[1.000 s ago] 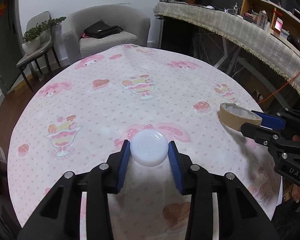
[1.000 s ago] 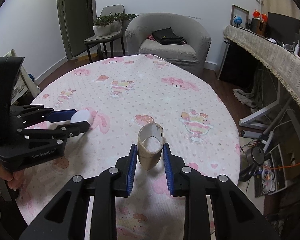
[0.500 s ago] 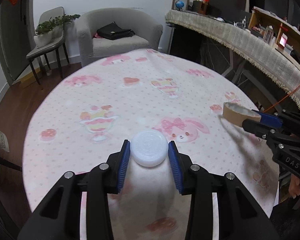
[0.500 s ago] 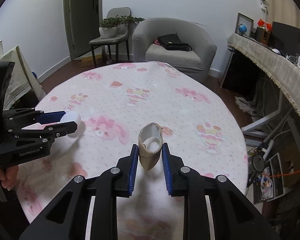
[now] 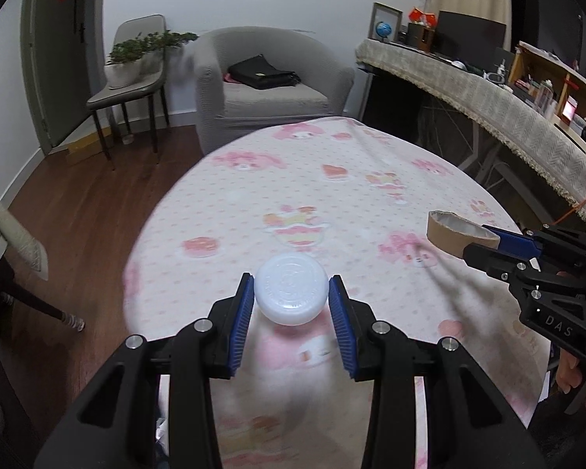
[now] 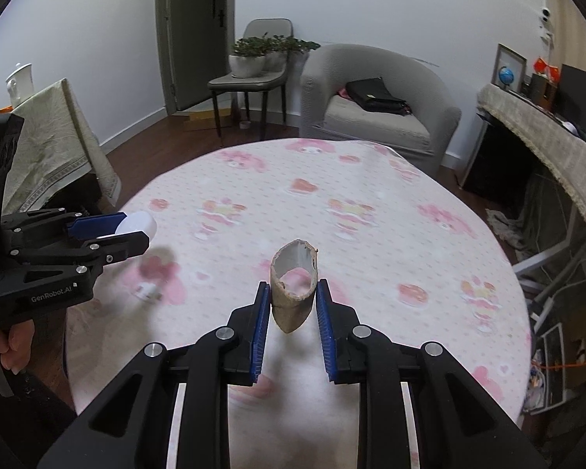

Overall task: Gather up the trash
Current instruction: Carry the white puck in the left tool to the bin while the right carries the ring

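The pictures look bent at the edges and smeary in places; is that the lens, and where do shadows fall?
Left wrist view: fisheye bends the walls, the tablecloth is smeared, yet the white lid in the left tool stays sharp. Right wrist view: dark corners; the cardboard ring in the right tool is crisp; a soft shadow lies beneath the other tool.

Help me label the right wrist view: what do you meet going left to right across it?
Left gripper holding white cap → cardboard tube in right gripper → grey armchair → fringed desk.
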A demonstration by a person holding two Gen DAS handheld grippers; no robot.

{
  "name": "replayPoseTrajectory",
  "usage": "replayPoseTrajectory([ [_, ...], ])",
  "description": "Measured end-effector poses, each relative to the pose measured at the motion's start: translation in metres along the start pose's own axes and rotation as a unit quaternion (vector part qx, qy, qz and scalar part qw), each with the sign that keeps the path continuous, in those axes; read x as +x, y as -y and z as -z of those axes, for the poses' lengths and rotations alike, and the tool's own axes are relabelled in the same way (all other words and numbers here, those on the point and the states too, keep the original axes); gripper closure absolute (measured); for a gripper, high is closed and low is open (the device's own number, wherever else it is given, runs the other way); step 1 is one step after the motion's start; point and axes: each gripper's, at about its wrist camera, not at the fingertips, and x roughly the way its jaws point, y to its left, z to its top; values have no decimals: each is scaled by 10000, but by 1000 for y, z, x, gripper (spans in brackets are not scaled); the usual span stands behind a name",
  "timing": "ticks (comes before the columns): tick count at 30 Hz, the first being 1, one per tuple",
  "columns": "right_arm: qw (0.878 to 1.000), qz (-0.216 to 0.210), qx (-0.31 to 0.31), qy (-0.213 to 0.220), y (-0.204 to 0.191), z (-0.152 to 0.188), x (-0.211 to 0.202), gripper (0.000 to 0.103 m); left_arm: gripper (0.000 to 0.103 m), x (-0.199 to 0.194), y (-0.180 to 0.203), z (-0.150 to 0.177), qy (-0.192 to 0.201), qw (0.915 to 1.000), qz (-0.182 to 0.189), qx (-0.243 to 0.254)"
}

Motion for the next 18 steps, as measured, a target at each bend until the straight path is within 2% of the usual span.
replayPoseTrajectory([
  [18,9974,-537,-475,95,-98,-28,13,79,61,-45,-83,29,67,9979,-415,-495],
])
